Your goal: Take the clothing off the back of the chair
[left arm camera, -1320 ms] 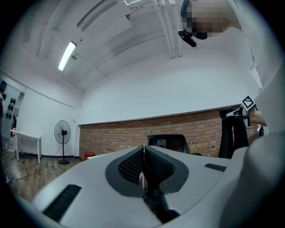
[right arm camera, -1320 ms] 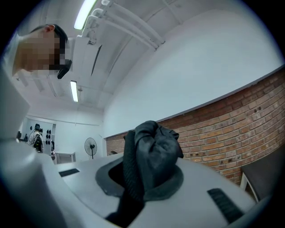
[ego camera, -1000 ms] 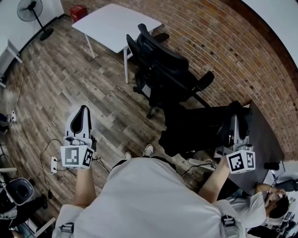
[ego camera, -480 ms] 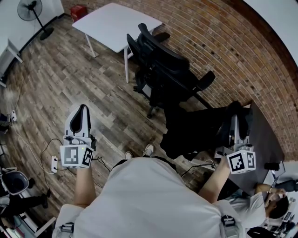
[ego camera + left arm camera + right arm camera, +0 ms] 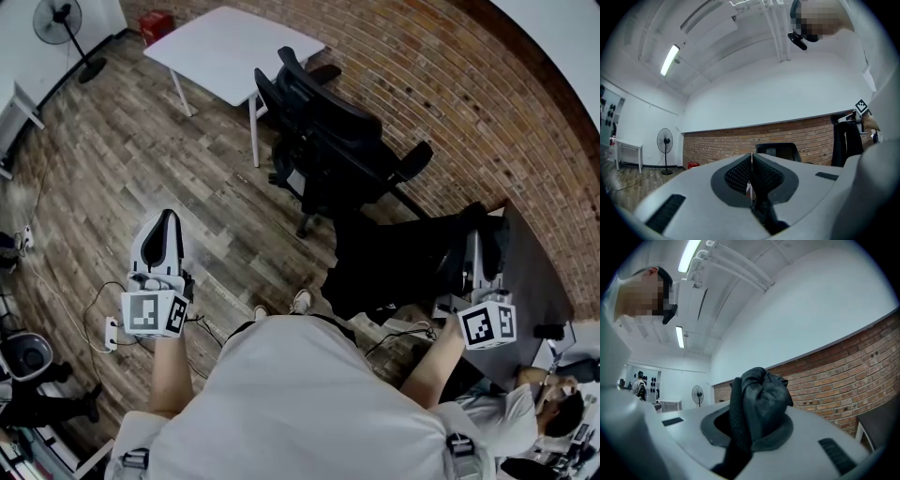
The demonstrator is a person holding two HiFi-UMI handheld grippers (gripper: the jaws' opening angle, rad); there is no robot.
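Observation:
A black garment point(image 5: 394, 262) hangs from my right gripper point(image 5: 475, 239), whose jaws are shut on a bunched fold of it point(image 5: 759, 401). The cloth droops left and down from the jaws, between me and the black office chair point(image 5: 328, 141). The chair stands by the brick wall with nothing draped on its back that I can make out. My left gripper point(image 5: 162, 236) is held out over the wood floor, well left of the chair, jaws shut with nothing between them point(image 5: 751, 176).
A white table point(image 5: 234, 47) stands behind the chair. A dark table point(image 5: 534, 281) lies under my right gripper. A fan point(image 5: 61, 23) is at the far left. Cables and a power strip point(image 5: 108, 333) lie on the floor. A person point(image 5: 520, 412) sits at lower right.
Neither gripper has moved and the garment hangs as before. A person at the lower left edge has shifted along the floor.

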